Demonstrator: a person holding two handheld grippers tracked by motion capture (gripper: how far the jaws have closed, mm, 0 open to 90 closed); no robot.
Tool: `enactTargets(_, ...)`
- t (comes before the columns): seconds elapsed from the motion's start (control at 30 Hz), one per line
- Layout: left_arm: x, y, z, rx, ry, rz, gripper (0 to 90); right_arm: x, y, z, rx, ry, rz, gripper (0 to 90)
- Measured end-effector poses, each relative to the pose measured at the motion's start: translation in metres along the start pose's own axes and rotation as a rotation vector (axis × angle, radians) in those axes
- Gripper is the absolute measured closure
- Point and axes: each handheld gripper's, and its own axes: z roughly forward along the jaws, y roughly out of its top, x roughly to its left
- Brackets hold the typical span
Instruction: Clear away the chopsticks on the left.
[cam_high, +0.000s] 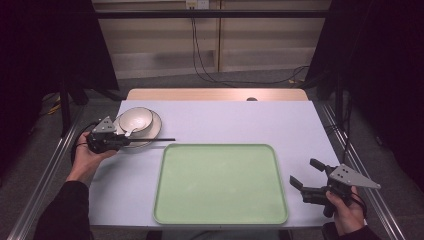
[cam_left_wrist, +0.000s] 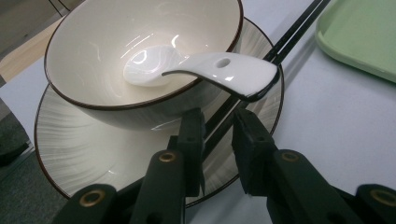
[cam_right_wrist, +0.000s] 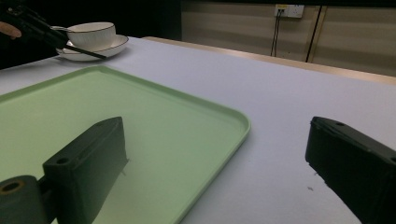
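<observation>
A white bowl (cam_high: 135, 118) with a dark rim stands on a white plate (cam_high: 153, 131) at the table's far left. A white spoon (cam_left_wrist: 224, 70) rests in the bowl with its handle over the rim. A pair of black chopsticks (cam_high: 160, 139) lies across the plate's near edge and points right. My left gripper (cam_high: 116, 140) is shut on their near end; in the left gripper view the jaws (cam_left_wrist: 217, 119) stand close on either side of the chopsticks (cam_left_wrist: 289, 37). My right gripper (cam_high: 306, 174) hovers open at the near right, with nothing between its jaws.
A large pale green tray (cam_high: 220, 182) lies in the middle near part of the lilac table (cam_high: 240, 120), between the two grippers. Metal rails run along both table sides. Cables hang at the back wall.
</observation>
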Motion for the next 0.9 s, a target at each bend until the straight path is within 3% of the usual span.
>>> enactTargets(0.27, 0.001, -0.001, -0.001, -0.003, -0.018, 0.015, 73.1, 0.000, 0.000, 0.000, 0.004, 0.006, 0.001, 4.9)
enactTargets(0.4, 0.000, 0.001, 0.004, 0.023, -0.030, 0.033, 71.1, 0.000, 0.000, 0.000, 0.004, -0.001, 0.004, 4.8)
enactTargets(0.53, 0.000, 0.001, 0.006, 0.021, -0.034, 0.049, 71.6, 0.004, 0.001, 0.003, 0.016, 0.033, -0.019, 4.0)
enactTargets(0.6, 0.001, 0.001, 0.006, 0.018, -0.048, 0.050, 72.1, 0.006, 0.001, 0.005, 0.019, 0.041, -0.034, 4.0)
enactTargets(0.9, 0.006, 0.001, 0.007, 0.027, -0.124, 0.025, 81.6, 0.004, 0.000, 0.004, 0.028, 0.033, -0.017, 4.0)
